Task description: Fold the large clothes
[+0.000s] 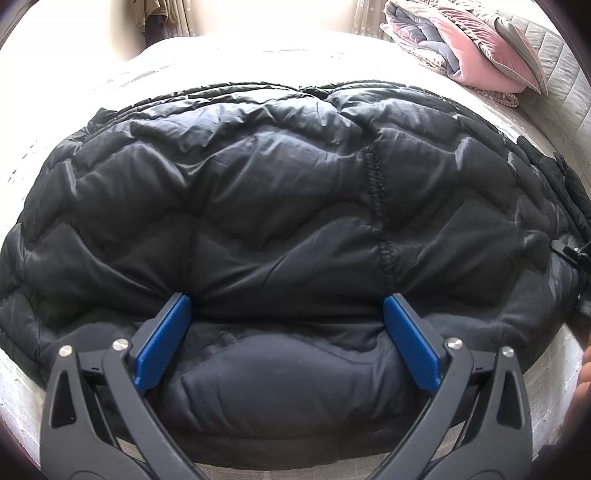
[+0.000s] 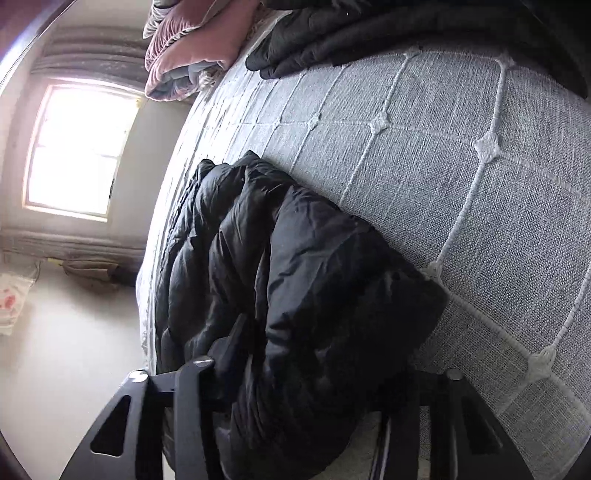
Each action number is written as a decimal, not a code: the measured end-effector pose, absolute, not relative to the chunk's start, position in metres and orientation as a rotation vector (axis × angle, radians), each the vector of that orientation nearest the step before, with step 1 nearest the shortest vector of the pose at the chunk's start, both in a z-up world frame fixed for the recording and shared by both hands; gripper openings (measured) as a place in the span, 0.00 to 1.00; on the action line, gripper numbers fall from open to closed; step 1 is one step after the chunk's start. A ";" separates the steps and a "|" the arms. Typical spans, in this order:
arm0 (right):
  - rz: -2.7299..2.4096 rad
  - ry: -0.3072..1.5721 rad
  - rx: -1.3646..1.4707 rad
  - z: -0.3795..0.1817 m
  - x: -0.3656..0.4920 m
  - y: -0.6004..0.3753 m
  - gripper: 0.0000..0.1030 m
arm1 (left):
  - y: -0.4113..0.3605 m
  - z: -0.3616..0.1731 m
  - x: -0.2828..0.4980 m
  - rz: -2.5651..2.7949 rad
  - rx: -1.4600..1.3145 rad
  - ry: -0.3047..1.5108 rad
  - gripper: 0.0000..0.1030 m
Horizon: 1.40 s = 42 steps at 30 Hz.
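A large black quilted puffer jacket [image 1: 280, 192] lies spread on the bed. My left gripper [image 1: 286, 306] is open, its blue pads [image 1: 162, 343] pressed down onto the jacket's near edge, with a bulge of fabric between them. In the right wrist view, rolled sideways, a bunched part of the jacket [image 2: 295, 277] lies on the grey quilted bedspread [image 2: 461, 184]. My right gripper [image 2: 314, 387] is at this bundle with fabric between its black fingers [image 2: 229, 347]; the fingertips are buried, so its state is unclear.
A folded pink and grey duvet [image 1: 480, 48] sits at the bed's far right, also in the right wrist view [image 2: 184, 48]. More dark clothing [image 2: 369, 33] lies on the bedspread. A bright window [image 2: 77, 147] and bare floor lie beyond the bed edge.
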State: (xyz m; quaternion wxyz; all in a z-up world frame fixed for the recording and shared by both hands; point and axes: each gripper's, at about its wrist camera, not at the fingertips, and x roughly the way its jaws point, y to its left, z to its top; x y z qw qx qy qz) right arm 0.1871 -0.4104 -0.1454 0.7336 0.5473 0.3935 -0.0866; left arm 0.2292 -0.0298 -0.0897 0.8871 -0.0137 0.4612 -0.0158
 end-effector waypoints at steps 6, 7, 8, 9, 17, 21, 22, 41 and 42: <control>-0.138 0.769 1.069 -0.114 0.190 -0.399 0.15 | -0.030 -0.090 0.229 -0.033 -0.027 0.959 1.00; -0.136 0.760 1.043 -0.108 0.190 -0.397 0.14 | -0.031 -0.091 0.229 -0.034 -0.026 0.958 1.00; -0.136 0.753 1.016 -0.103 0.190 -0.395 0.14 | -0.031 -0.090 0.229 -0.037 -0.028 0.958 1.00; -0.136 0.747 0.985 -0.097 0.190 -0.393 0.13 | -0.030 -0.090 0.229 -0.042 -0.037 0.957 1.00; -0.200 0.672 0.845 -0.067 0.181 -0.401 0.11 | -0.025 -0.075 0.219 -0.067 -0.047 0.909 1.00; -0.321 0.594 0.779 -0.048 0.166 -0.422 0.11 | -0.023 -0.071 0.217 -0.097 -0.055 0.906 1.00; -0.352 0.577 0.762 -0.044 0.162 -0.428 0.11 | -0.021 -0.070 0.216 -0.097 -0.061 0.907 1.00; -0.265 0.297 0.262 0.041 0.141 -0.321 0.11 | 0.025 -0.076 0.223 -0.103 -0.265 0.937 1.00; -0.227 0.275 0.213 0.045 0.143 -0.305 0.12 | 0.028 -0.075 0.222 -0.107 -0.287 0.930 1.00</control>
